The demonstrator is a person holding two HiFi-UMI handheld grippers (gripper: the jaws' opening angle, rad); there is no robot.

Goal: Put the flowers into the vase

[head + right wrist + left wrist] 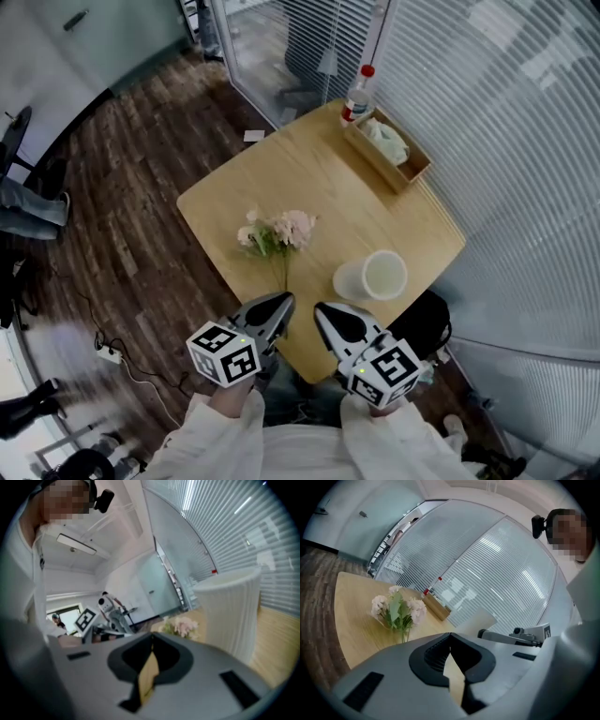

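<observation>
Since the flowers [277, 232] lie flat on the table [319, 178] and the vase [372, 277] stands empty just to their right, we judge that nothing has been picked up yet. In the head view the blooms lie at the far end and the stem runs toward the near edge. The long axis therefore points almost at the left gripper [281, 302], handy for a pinch on the stem. The right gripper [322, 311] hovers beside it, nearer the vase. In the left gripper view we see its jaws pressed together on nothing, aimed at the flowers [399, 609] ahead. In the right gripper view the jaws likewise meet, empty, with the vase [229, 616] upright at right and the flowers [180, 626] beyond.
</observation>
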